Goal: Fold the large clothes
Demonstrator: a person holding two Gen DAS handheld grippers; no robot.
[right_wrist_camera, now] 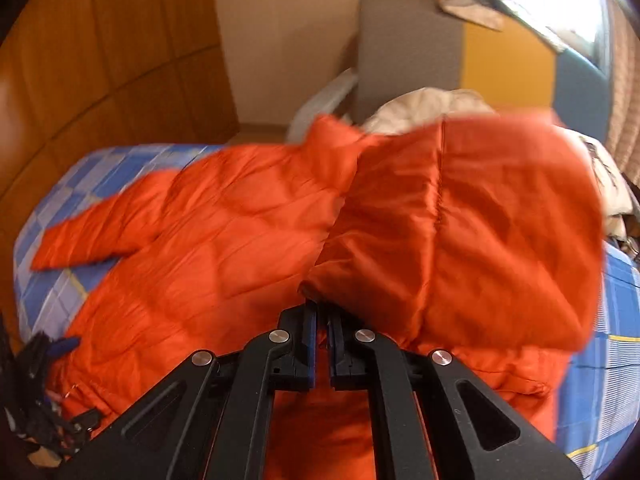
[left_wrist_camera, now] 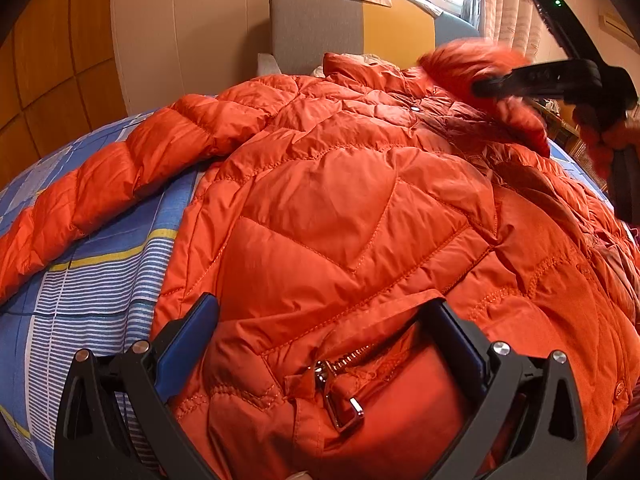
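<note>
On the bed [left_wrist_camera: 92, 280], ahead of both hand-held grippers: an orange quilted puffer jacket [left_wrist_camera: 340, 208].
Left hand-held gripper [left_wrist_camera: 328, 320] spread over its zip pocket; right hand-held gripper [right_wrist_camera: 322, 312] pinching a lifted fold, fur-trimmed hood beyond.

Left wrist: low over the jacket [left_wrist_camera: 340, 208] hem, close, faces up its length toward the headboard [left_wrist_camera: 316, 28].
Right wrist: higher, close behind a lifted fold, faces the same headboard, blurred.
Shared: jacket, blue checked bedsheet [left_wrist_camera: 100, 280], headboard, wooden wall.
</note>
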